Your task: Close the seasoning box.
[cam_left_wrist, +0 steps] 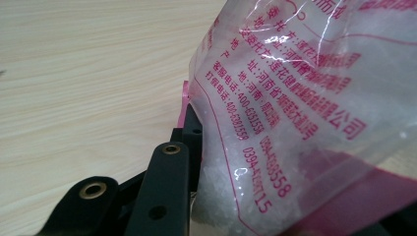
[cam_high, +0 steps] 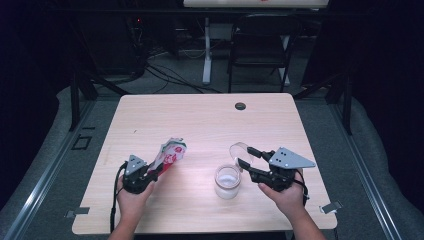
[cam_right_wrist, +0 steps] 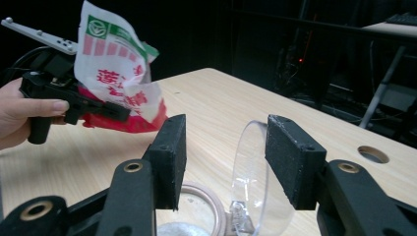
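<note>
A pale wood-grain bench [cam_high: 200,120] with rounded corners fills the middle of the high view, bare across its upper half except for a small dark round cable hole [cam_high: 240,106] near the far edge. It stands on grey floor [cam_high: 50,150], and the room around it is dark: a black folding chair [cam_high: 260,42] sits at upper centre, beside the white leg of another table [cam_high: 206,50], with loose cables [cam_high: 165,75] on the floor to its left.

At the lower left of the high view the left gripper [cam_high: 150,175] has its fingers closed on the bottom of a clear plastic bag [cam_high: 169,152] printed in red and green, which tilts up and to the right above the bench. In the left gripper view the bag [cam_left_wrist: 305,113] holds white grains.

At the lower right the right gripper [cam_high: 245,157] has its fingers spread wide, and the raised clear hinged lid [cam_high: 240,149] of a glass jar [cam_high: 227,181] stands between them; whether they touch it I cannot tell. The jar stands on the bench at lower centre, well apart from the bag.
</note>
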The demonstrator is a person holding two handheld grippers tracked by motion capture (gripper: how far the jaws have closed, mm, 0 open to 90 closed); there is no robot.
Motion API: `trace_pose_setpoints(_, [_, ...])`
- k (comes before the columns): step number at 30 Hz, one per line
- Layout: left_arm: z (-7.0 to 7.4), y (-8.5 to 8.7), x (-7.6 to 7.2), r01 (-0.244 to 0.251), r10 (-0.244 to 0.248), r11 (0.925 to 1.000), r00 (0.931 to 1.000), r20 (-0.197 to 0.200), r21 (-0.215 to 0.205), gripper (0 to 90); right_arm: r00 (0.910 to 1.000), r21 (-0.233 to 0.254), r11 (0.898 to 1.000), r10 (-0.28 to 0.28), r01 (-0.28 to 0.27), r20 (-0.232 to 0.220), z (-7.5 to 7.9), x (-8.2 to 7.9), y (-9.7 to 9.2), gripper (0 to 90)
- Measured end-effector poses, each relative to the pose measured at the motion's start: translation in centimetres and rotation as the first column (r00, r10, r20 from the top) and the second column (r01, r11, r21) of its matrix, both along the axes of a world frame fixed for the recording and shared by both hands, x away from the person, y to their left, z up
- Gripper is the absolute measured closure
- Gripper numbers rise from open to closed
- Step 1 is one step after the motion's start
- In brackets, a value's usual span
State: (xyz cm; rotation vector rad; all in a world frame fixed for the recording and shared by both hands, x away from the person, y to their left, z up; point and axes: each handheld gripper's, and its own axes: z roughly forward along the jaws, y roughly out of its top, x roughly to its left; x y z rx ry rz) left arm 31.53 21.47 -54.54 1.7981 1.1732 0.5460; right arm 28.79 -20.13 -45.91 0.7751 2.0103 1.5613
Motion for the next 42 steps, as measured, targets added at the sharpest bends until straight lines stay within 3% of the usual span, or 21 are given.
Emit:
trace_pose_setpoints(7, [-0.7,2.6,0.0,-0.064,0.064,0.9971,0.9979,-0.007,-0.041,74.7,0.9992,0.017,0.999,-0.037,0.036,0.014,0.6,-0.1,-1.1,50.3])
trace_pose_setpoints(14, [-1.6,4.0,0.2,-0.123,0.121,0.9871,0.9921,-0.034,-0.102,74.8,0.9984,0.025,0.998,-0.057,0.057,-0.001,0.3,0.3,-1.6,50.3])
trace_pose_setpoints(21, [-1.7,4.2,0.1,-0.141,0.139,0.9852,0.9899,-0.028,-0.097,74.8,0.9983,0.020,0.998,-0.058,0.058,-0.008,0.0,0.5,-1.6,49.7])
trace_pose_setpoints(27, [-1.8,4.3,0.1,-0.167,0.167,0.9846,0.9859,-0.004,-0.050,74.6,0.9970,0.019,0.997,-0.075,0.075,-0.018,-0.4,0.7,-1.7,47.8])
trace_pose_setpoints(32, [-2.4,4.3,0.3,-0.159,0.159,0.9872,0.9868,-0.033,-0.013,73.1,0.9963,0.011,0.997,-0.080,0.081,-0.031,-0.7,1.0,-1.7,46.5])
trace_pose_setpoints(38, [-2.6,4.2,0.1,-0.161,0.161,0.9870,0.9861,-0.042,-0.002,63.3,0.9963,0.012,0.998,-0.058,0.059,-0.064,-1.3,1.3,-1.5,48.3])
trace_pose_setpoints(42, [-2.6,4.1,-0.1,-0.161,0.160,0.9870,0.9869,-0.015,-0.003,53.5,0.9962,-0.002,0.998,-0.057,0.057,-0.067,-1.4,1.4,-1.3,49.4])
